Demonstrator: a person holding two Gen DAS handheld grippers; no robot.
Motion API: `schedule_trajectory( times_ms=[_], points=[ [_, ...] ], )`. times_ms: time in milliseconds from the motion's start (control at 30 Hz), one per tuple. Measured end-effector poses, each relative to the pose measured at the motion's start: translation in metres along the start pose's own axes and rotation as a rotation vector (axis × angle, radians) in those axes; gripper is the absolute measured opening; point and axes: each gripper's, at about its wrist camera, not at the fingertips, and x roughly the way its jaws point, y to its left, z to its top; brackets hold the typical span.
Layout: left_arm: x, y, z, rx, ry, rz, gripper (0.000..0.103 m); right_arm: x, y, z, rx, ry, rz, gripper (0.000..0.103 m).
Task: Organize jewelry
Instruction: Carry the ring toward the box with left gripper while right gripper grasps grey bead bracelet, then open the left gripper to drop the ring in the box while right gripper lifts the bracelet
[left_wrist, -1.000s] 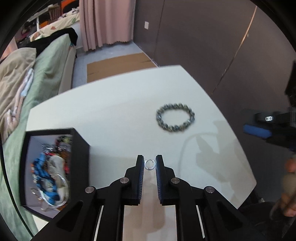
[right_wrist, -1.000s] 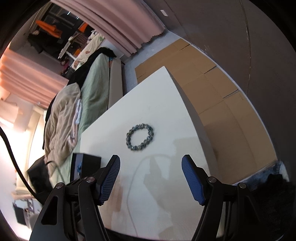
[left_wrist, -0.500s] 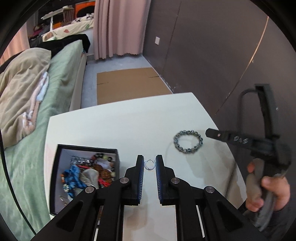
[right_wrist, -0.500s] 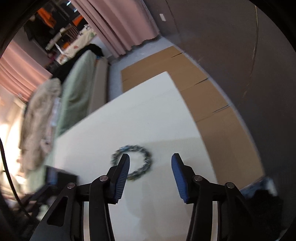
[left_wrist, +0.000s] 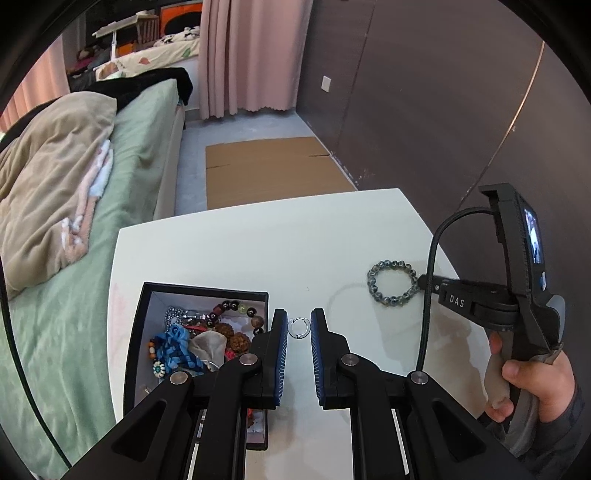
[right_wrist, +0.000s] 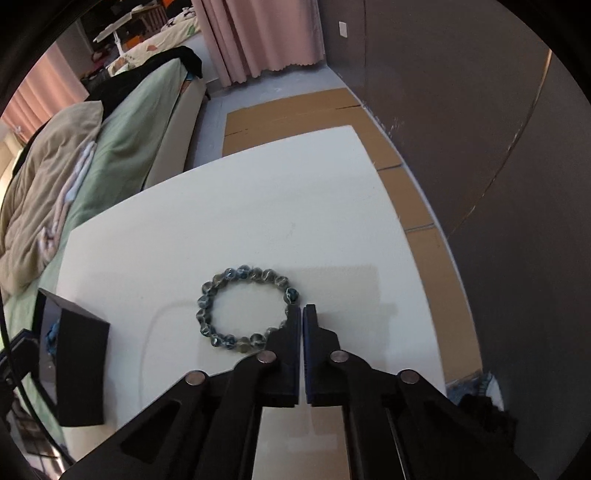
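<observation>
My left gripper (left_wrist: 298, 328) is shut on a small silver ring (left_wrist: 297, 328) and holds it above the white table (left_wrist: 258, 251), just right of the black jewelry box (left_wrist: 207, 291) full of beads and chains. A grey-blue bead bracelet (left_wrist: 392, 282) lies on the table to the right. My right gripper (right_wrist: 302, 314) is shut at the right side of the bracelet (right_wrist: 243, 308); its fingertips hide the beads there, so I cannot tell whether a bead is pinched. The right gripper also shows in the left wrist view (left_wrist: 424, 282), its tip at the bracelet.
The black box (right_wrist: 79, 365) stands at the table's left edge in the right wrist view. A bed with a green sheet (left_wrist: 110, 155) lies left of the table. Brown cardboard (left_wrist: 269, 166) covers the floor behind it. A dark wall (left_wrist: 424, 92) runs along the right.
My right gripper came down to the bracelet and closed from wide open to shut. My left gripper rose and drew back toward the box, still holding the ring.
</observation>
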Motion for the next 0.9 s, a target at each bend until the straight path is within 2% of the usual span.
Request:
schedule_trajectory(
  times_ms=[33,133,233,467,500,567,633,700,767,900],
  points=[
    [-0.001,-0.001,-0.001,-0.002,0.001,-0.003,0.013,0.003,-0.003,-0.002,0.015,0.027,0.029,0.002],
    [-0.005,-0.005,-0.002,0.001,-0.003,-0.007,0.013,-0.002,-0.011,-0.007,0.054,0.033,0.103,0.002],
    [-0.012,-0.006,-0.006,0.001,-0.012,-0.016,0.013,-0.009,-0.02,-0.014,0.096,0.013,0.216,0.002],
    [-0.021,0.002,-0.007,-0.019,-0.027,-0.015,0.013,-0.015,-0.055,-0.017,0.255,-0.019,0.411,0.002],
    [-0.021,0.005,-0.006,-0.022,-0.029,-0.013,0.013,-0.013,-0.06,-0.016,0.276,-0.012,0.415,0.002],
    [-0.021,0.01,-0.004,-0.031,-0.031,-0.011,0.013,-0.008,-0.059,-0.014,0.289,0.0,0.369,0.002],
    [-0.02,0.013,-0.003,-0.036,-0.031,-0.008,0.013,-0.002,-0.053,-0.011,0.282,0.018,0.355,0.008],
    [-0.017,0.017,-0.002,-0.043,-0.03,-0.007,0.013,0.002,-0.047,-0.009,0.271,0.022,0.351,0.031],
    [-0.014,0.02,-0.001,-0.046,-0.026,-0.007,0.013,0.002,-0.044,-0.007,0.251,0.002,0.329,0.032],
    [-0.008,0.028,-0.001,-0.053,-0.015,0.0,0.013,0.01,-0.027,0.002,0.185,-0.008,0.22,0.032]
  ],
)
